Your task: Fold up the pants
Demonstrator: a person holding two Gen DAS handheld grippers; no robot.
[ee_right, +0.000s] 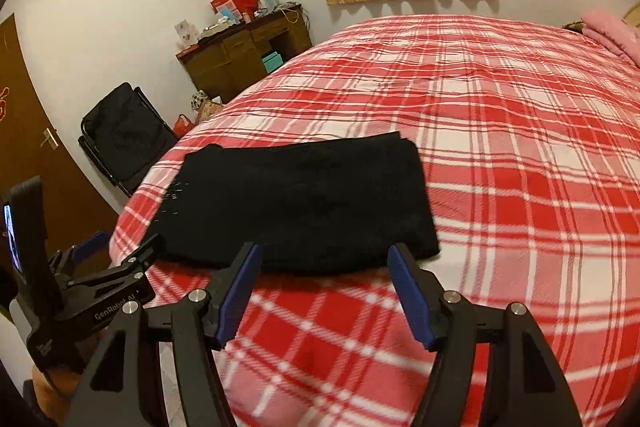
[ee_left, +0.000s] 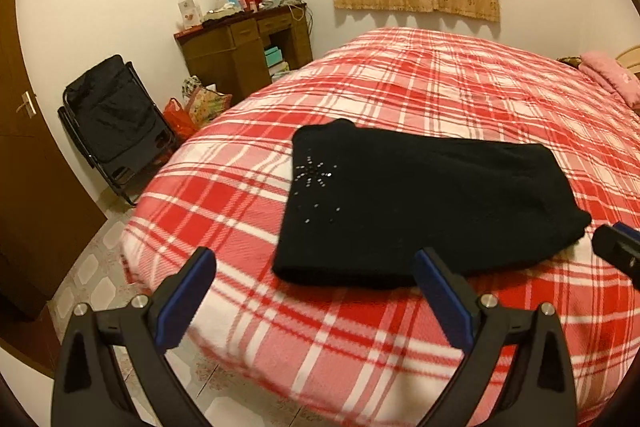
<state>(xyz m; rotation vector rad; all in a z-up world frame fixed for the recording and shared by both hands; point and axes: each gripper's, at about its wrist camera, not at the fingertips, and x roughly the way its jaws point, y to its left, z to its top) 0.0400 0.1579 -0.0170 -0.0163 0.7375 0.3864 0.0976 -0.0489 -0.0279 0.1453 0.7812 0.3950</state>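
The black pants (ee_left: pixel 404 199) lie folded into a compact rectangle on the red plaid bed (ee_left: pixel 440 87), with a sparkly star pattern near their left end. They also show in the right wrist view (ee_right: pixel 296 203). My left gripper (ee_left: pixel 316 267) is open and empty, held just short of the pants' near edge. My right gripper (ee_right: pixel 324 263) is open and empty, also just short of the near edge. The right gripper's tip (ee_left: pixel 618 247) shows at the right in the left wrist view. The left gripper's body (ee_right: pixel 108 279) shows at the left in the right wrist view.
The bed edge (ee_left: pixel 168 267) drops to a tiled floor (ee_left: pixel 92 267) on the left. A black folding chair (ee_left: pixel 116 123), bags (ee_left: pixel 200 107) and a cluttered wooden desk (ee_left: pixel 244 55) stand by the far wall. A brown door (ee_left: pixel 24 147) is at left. Pink pillow (ee_left: pixel 612 79) at far right.
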